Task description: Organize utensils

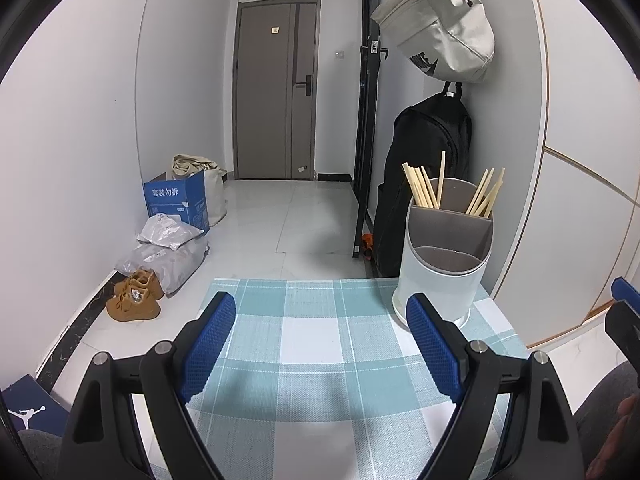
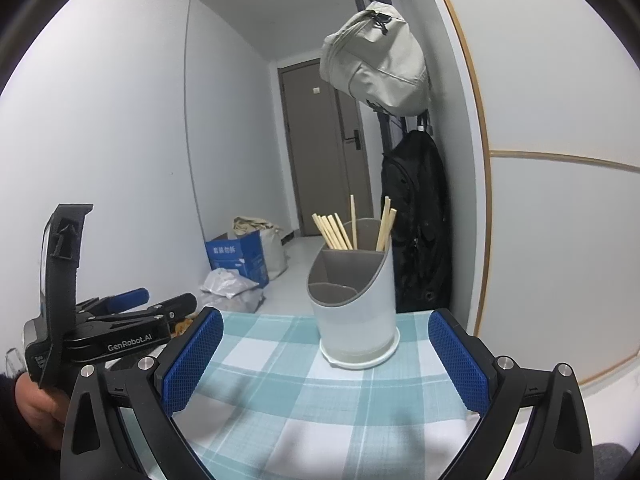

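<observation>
A white utensil holder (image 1: 442,272) with grey compartments stands at the far right corner of the checked tablecloth (image 1: 320,360). Several wooden chopsticks (image 1: 424,190) stick up from its two rear compartments; the front compartment looks empty. My left gripper (image 1: 322,312) hovers open over the cloth, nothing between its blue pads, the holder just beyond its right finger. In the right wrist view the holder (image 2: 356,320) with its chopsticks (image 2: 334,232) stands straight ahead of my right gripper (image 2: 324,332), which is open and empty. The left gripper (image 2: 128,300) shows at that view's left, held by a hand.
The small table with its cloth (image 2: 320,400) stands against a white wall panel on the right. A black backpack (image 1: 428,184) and a beige bag (image 1: 440,28) hang behind the holder. On the floor to the left lie tan shoes (image 1: 136,296), plastic bags and a blue box (image 1: 178,204).
</observation>
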`<action>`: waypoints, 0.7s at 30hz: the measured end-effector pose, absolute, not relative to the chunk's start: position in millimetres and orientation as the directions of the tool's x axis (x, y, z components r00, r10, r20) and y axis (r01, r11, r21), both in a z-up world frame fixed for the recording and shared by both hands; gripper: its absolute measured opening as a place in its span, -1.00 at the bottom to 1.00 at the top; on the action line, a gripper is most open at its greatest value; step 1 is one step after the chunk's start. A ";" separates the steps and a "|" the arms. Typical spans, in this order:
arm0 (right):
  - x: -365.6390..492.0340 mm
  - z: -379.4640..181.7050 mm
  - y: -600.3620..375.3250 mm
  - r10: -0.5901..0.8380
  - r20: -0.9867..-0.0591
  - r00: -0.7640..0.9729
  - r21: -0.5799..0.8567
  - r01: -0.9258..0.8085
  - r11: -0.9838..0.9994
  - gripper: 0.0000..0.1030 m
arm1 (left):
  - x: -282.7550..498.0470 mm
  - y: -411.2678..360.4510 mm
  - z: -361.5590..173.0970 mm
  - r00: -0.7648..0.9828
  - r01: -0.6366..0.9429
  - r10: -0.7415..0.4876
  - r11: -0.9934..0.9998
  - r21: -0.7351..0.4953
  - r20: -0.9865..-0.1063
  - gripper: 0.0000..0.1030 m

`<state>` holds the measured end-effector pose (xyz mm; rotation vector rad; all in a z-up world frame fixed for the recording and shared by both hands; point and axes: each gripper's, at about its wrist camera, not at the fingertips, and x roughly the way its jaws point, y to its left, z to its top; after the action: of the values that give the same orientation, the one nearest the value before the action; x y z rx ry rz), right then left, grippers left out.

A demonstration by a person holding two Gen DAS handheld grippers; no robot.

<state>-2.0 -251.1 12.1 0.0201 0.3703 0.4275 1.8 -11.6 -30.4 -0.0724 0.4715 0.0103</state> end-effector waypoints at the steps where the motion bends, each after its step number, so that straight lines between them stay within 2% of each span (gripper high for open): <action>1: -1.7 11.6 -251.2 0.408 -0.348 0.844 0.097 -0.401 0.911 1.00 | 1.7 -11.2 -30.3 0.891 -0.028 -0.007 0.997 -0.070 -0.454 0.64; 21: 0.0 10.8 -252.2 0.400 -0.349 0.847 0.090 -0.395 0.914 1.00 | 3.5 -13.9 -32.3 0.888 -0.017 -0.010 0.998 -0.054 -0.459 0.64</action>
<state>0.0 -252.2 10.8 0.0154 0.3715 0.4192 3.5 -13.9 -32.3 -0.0574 0.4772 0.0038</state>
